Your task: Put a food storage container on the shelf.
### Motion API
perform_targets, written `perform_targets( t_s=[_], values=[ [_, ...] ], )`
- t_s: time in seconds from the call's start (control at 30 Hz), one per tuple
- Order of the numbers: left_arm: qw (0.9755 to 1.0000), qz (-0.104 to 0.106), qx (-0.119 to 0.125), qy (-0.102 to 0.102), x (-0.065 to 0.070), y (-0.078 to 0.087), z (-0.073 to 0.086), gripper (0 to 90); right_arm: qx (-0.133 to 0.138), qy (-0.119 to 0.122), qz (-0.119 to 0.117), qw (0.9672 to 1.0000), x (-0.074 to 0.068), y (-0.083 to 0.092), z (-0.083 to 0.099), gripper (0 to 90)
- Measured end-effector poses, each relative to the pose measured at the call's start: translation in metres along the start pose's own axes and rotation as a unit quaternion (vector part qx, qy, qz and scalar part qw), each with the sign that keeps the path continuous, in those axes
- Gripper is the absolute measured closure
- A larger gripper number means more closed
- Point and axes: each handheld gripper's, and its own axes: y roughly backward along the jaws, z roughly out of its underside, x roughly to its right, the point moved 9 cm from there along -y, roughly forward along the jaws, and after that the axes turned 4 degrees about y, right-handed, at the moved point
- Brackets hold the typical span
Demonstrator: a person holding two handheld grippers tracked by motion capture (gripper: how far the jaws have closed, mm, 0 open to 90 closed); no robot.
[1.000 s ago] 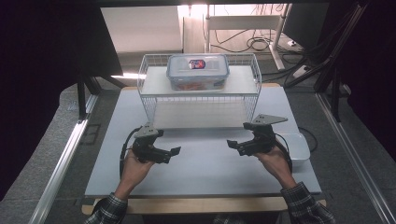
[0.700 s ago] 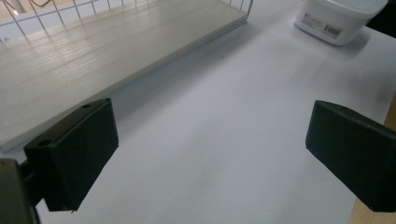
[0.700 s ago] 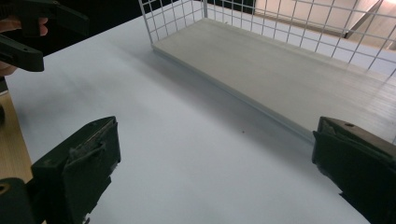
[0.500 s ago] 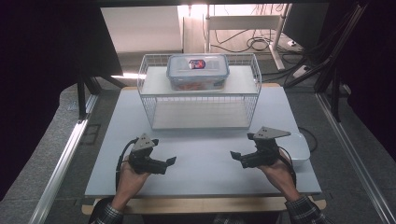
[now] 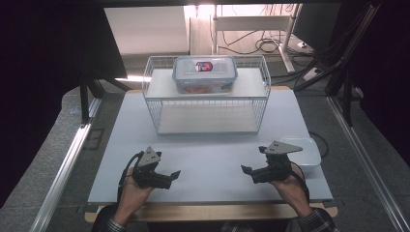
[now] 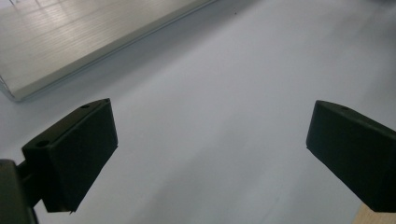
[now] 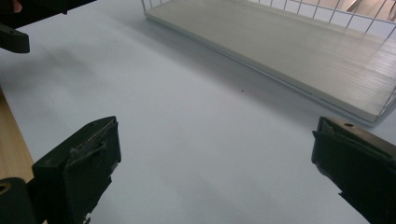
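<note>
A clear lidded food container point(image 5: 205, 72) with a red label sits on the upper shelf of a white wire rack point(image 5: 207, 96) at the back of the table. My left gripper point(image 5: 171, 177) is held low over the front left of the pale table, jaws wide open and empty point(image 6: 210, 154). My right gripper point(image 5: 247, 170) is over the front right, open too, with nothing between its jaws point(image 7: 210, 172). The two point toward each other. The rack's lower shelf point(image 7: 299, 51) lies ahead in the right gripper view.
A white rectangular tray point(image 5: 305, 151) rests at the table's right edge, just behind my right hand. The wooden front edge point(image 5: 208, 211) of the table runs under both forearms. Cables lie on the floor behind the rack.
Both hands have drawn back toward the front edge of the table, away from the rack. The jaws stay open and empty throughout.
</note>
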Motion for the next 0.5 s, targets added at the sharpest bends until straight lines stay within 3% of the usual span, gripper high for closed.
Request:
perform_targets(
  t_s=[0.33,0.5],
  values=[
    [0.9998,-0.008,-0.017,0.0,-0.002,-0.004,0.017,1.4,-0.024,0.006,0.0,0.9997,-0.002,-0.005,0.019,1.4],
    [0.9998,-0.009,-0.016,-0.003,-0.002,-0.004,0.017,1.4,-0.031,-0.012,0.003,0.9994,-0.001,-0.005,0.019,1.3]
  ],
)
